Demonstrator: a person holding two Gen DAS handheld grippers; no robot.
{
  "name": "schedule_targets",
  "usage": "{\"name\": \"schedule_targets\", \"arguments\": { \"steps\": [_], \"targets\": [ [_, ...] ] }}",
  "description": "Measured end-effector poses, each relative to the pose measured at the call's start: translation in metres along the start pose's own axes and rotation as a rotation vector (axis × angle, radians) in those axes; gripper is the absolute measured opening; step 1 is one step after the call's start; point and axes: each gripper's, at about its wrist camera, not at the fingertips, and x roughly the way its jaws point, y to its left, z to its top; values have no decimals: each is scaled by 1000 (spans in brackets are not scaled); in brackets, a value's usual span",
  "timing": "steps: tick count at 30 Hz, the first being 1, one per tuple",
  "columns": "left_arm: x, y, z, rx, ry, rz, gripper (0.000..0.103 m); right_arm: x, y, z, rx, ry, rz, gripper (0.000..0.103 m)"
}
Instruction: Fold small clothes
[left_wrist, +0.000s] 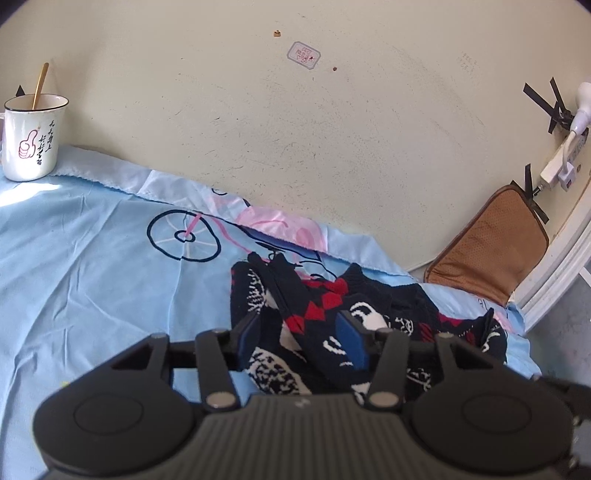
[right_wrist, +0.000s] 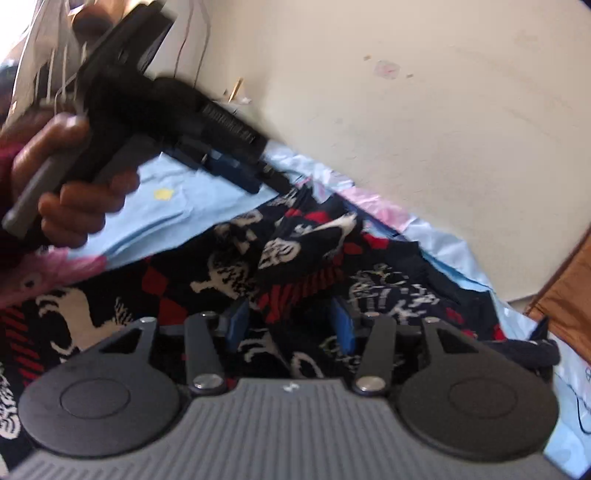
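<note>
Both grippers stand with jaws parted, pads clear of fabric: left gripper (left_wrist: 303, 341), right gripper (right_wrist: 291, 326). Dark patterned garment (left_wrist: 317, 314) lies crumpled on blue sheet (left_wrist: 92, 266), near wall (left_wrist: 295, 129).

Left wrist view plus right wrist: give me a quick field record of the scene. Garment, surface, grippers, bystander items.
garment: dark knit garment with red and white pattern, crumpled, not yet folded
surface: light blue sheet with a bicycle print, against a cream wall
left gripper: jaws apart over the garment, pads not pressing it
right gripper: jaws apart above the garment, view blurred
hand: holds the left gripper's handle
mug: white, spoon inside, far left on the sheet
cushion: brown, leaning at the wall on the right
</note>
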Motion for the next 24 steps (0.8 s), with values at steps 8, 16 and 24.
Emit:
{"name": "schedule_targets", "arguments": {
  "steps": [8,16,24],
  "targets": [
    [-3,-22,-9,84,-22,-32,53,-69,-131,-36,487,-63,-301,44],
    [6,-22,-12,90,6,-5,53,2,-190,-48,743,80,-198,12],
    [3,-13,-8,55,-2,-5,53,59,-208,-15,713,116,-245,16]
  ]
}}
